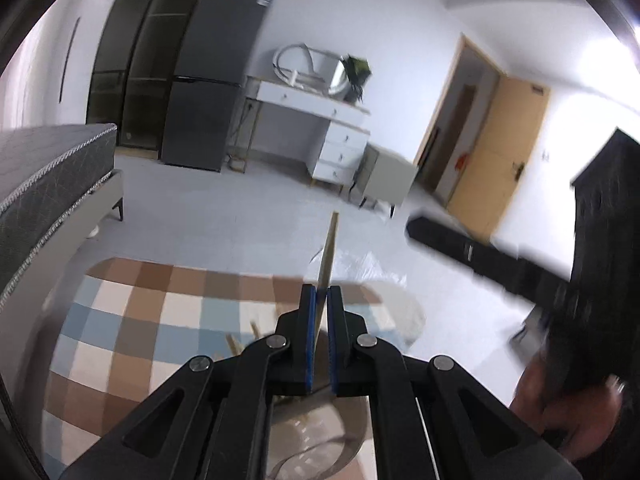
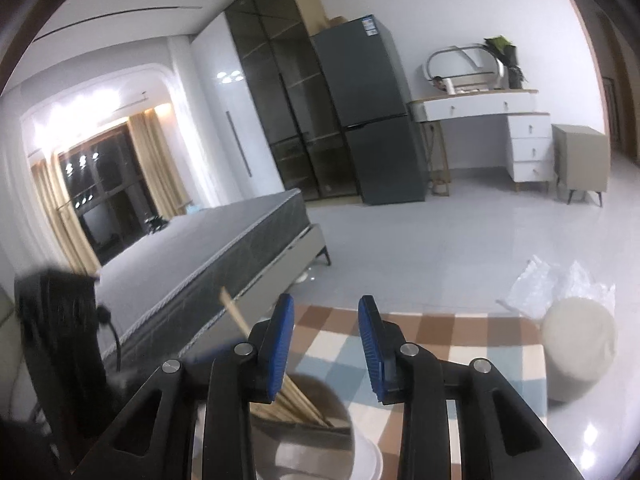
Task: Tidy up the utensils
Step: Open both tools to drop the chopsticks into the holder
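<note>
My left gripper (image 1: 322,294) is shut on a thin wooden chopstick (image 1: 330,246) that sticks up and forward from between the blue pads. Under it a clear round container (image 1: 320,436) stands on a checked tablecloth (image 1: 160,320). Over the same container (image 2: 320,440) my right gripper (image 2: 326,308) stands open, and nothing is between its blue pads. Several wooden chopsticks (image 2: 298,404) lean inside the container behind the left finger. One chopstick end (image 2: 234,310) pokes up to the left of that finger.
A beige round stool (image 2: 580,344) and crumpled plastic wrap (image 2: 540,284) lie past the table's right end. A grey bed (image 2: 220,248) is at the left. A person's hand (image 1: 560,408) holds a blurred black device at the right edge of the left wrist view.
</note>
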{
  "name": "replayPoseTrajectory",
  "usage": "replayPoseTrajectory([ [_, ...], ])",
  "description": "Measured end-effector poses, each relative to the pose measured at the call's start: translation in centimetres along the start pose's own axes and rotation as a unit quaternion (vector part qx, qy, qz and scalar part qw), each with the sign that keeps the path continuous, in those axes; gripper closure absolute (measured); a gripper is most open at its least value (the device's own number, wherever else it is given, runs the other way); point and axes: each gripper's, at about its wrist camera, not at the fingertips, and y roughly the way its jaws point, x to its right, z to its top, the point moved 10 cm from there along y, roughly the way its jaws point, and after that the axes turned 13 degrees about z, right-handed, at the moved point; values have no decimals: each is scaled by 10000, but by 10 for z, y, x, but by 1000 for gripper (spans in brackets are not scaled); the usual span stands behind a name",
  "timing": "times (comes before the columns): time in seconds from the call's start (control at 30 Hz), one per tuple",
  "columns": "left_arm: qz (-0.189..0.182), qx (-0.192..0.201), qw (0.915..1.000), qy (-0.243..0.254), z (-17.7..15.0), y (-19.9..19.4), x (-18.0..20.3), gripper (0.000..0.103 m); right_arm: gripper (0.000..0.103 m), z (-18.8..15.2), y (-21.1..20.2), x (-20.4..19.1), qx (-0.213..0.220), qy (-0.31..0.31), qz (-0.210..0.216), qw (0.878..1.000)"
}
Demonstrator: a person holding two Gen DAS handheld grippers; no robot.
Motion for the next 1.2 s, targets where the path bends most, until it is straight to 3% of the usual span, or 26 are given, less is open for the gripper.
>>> replayPoseTrajectory([
  [0.17, -138, -673, 9976, 29, -23, -4, -6, 100, 67, -18, -27, 26, 98, 526, -450, 9976],
  [0.27, -82, -998, 9948, 159, -33, -16, -3, 82, 67, -42, -45, 33, 13, 815, -578, 9950],
  [0.37, 63, -862, 9962, 128, -31, -42, -3, 65, 62, -58, -64, 28, 20, 913, -690, 9934],
  [0.43, 208, -770, 9968, 63, -28, -63, -3, 47, 57, -67, -78, 16, 57, 950, -691, 9931],
  [0.57, 706, -520, 9960, 192, -24, -104, -1, 41, 51, -76, -99, -17, 202, 801, -581, 9949],
  [0.67, 1030, -321, 9938, 256, -21, -136, -1, 35, 40, -77, -116, -46, 381, 586, -479, 9964],
  [0.73, 1159, -139, 9929, 211, -18, -157, -1, 23, 30, -77, -127, -63, 485, 430, -444, 9969],
  [0.83, 1414, 101, 9897, 215, -16, -182, -2, 14, 17, -76, -145, -87, 673, 191, -408, 9967],
  [1.0, 1738, 313, 9841, 206, -21, -202, -11, 2, 2, -73, -166, -120, 880, -61, -385, 9954],
  [1.2, 1907, 393, 9808, 79, -29, -210, -22, 2, 0, -82, -178, -143, 966, -227, -436, 9941],
])
